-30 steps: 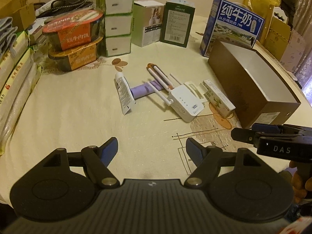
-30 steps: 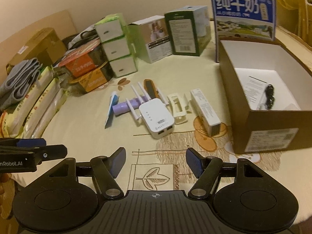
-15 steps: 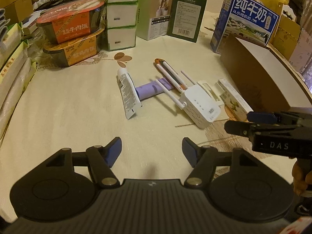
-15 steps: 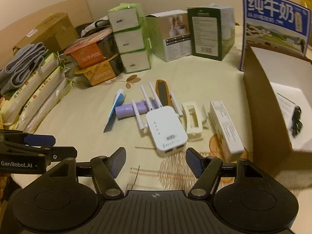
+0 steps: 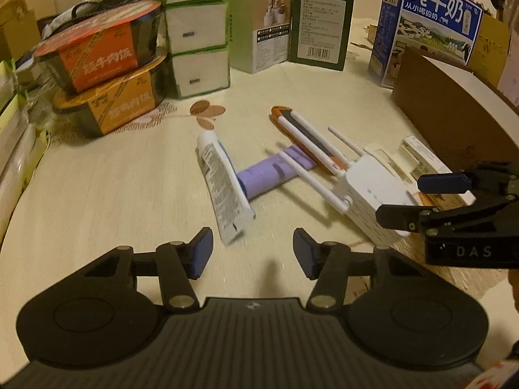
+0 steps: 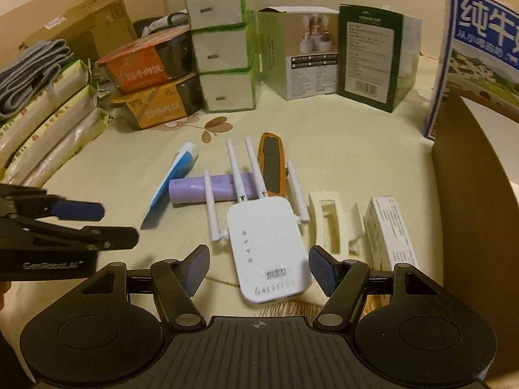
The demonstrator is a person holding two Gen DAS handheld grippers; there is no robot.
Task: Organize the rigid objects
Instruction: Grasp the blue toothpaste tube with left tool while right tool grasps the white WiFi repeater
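Best done by lowering the right gripper [image 6: 258, 267] squarely over the white plastic four-antenna router [image 6: 267, 246], mid-table beside the open brown cardboard box [image 6: 470, 220] at the right edge; jaws half open, empty, flanking its near end without touching, so close on the body, clear of the antennas. Left gripper [image 5: 253, 254]: jaws just narrowed, nothing between, aimed at the white squeeze tube [image 5: 223, 188] lying against the lilac cylinder [image 5: 272, 178]; pinch across the flat crimped end. Left view alone shows the tube's printed face; right view alone shows the cream plastic bracket [image 6: 327, 223] and handwriting on the router.
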